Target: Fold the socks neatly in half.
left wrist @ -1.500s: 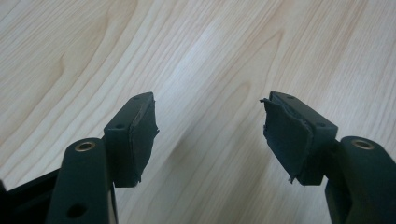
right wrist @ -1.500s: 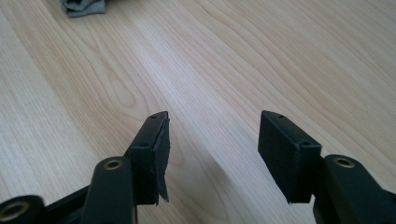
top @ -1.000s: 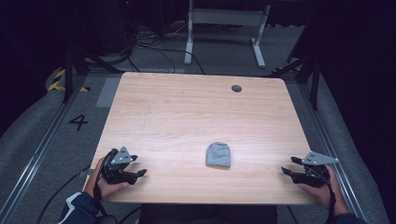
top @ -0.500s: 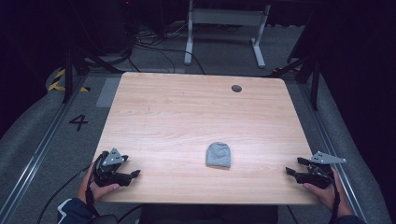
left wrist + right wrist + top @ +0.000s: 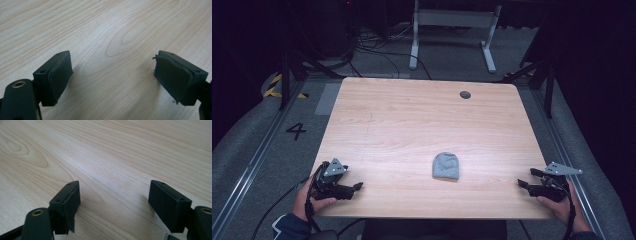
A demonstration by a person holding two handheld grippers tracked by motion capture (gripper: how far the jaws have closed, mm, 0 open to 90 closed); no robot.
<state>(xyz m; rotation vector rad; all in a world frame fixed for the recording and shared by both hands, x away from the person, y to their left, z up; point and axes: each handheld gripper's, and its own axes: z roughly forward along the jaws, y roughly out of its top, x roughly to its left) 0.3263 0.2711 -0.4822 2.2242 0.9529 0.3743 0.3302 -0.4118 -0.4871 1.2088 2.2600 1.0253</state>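
Observation:
A small grey knitted cap (image 5: 446, 166) lies flat on the light wooden table (image 5: 422, 120), near the front middle. My left gripper (image 5: 356, 187) rests at the front left corner in a person's hand and points right toward the cap, well short of it. In the left gripper view its jaws (image 5: 112, 75) stand wide over bare wood. They have just been opening, with nothing between them. My right gripper (image 5: 525, 181) sits at the front right corner and points left. Its jaws (image 5: 115, 200) have also been opening and hold nothing.
A round dark cable hole (image 5: 465, 94) sits at the table's far right. Beyond the table stands a white metal frame (image 5: 452, 30) on grey floor with cables. A floor mark "4" (image 5: 296, 131) lies to the left, beside a rail.
Both pairs of jaws look slightly wider apart than a second ago. The hands stay at the front corners and the grey cap has not moved.

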